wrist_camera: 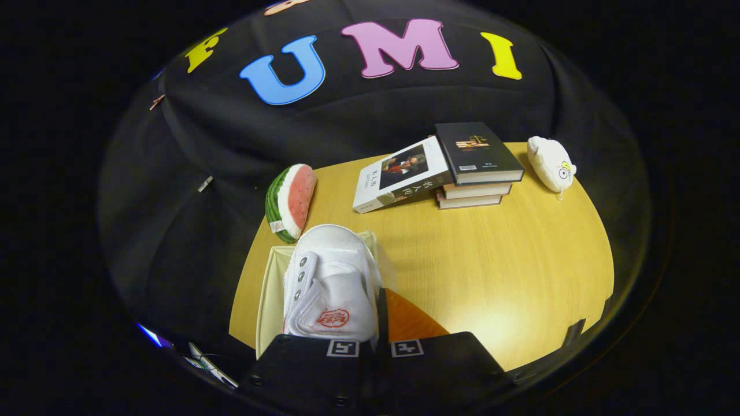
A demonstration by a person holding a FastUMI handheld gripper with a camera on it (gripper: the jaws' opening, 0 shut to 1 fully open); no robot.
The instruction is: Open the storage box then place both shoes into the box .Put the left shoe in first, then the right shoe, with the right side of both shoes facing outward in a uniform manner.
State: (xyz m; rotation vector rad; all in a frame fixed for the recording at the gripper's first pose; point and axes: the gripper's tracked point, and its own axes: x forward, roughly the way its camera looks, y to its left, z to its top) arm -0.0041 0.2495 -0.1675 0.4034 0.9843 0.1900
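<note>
A white canvas shoe [332, 277] with a red logo on its tongue points toe-first away from me. My gripper [382, 306] is shut on its right side wall, the two fingers pressed close together there. The shoe sits within the pale walls of the open storage box [267, 292], which stands on the wooden table [520, 260] at its near left corner. Whether the sole touches the box floor is hidden. An orange panel [413, 320], apparently part of the box, lies just right of the fingers. I cannot tell which shoe of the pair this is.
A watermelon-slice plush [291, 202] lies just beyond the box. Farther back stands a stack of books [477, 173] with another book [402, 173] leaning on it. A white plush toy [552, 163] rests at the far right.
</note>
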